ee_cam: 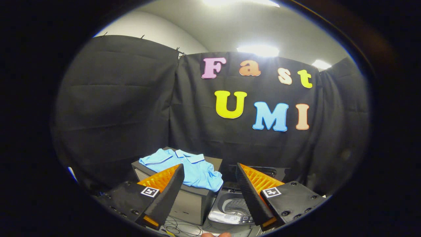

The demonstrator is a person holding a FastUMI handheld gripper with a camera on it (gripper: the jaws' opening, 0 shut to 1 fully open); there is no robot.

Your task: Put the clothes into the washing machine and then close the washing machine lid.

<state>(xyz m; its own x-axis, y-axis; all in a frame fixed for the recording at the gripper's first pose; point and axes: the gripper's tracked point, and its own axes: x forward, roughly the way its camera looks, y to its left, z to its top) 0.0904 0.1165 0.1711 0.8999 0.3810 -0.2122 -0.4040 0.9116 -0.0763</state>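
The gripper (209, 171) is held open and empty. The shirt (187, 166), draped on a box (192, 200) beside the washing machine (232, 209), looks soft and light; a bunched fold is best pinched.

The gripper (209, 171) fingers spread apart, empty; beyond them a blue shirt (189, 168) drapes a box (190, 202) beside the open washing machine (232, 210).

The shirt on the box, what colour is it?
Light blue. The shirt lies on the dark box, seen in the gripper view beyond the open, empty tongs.
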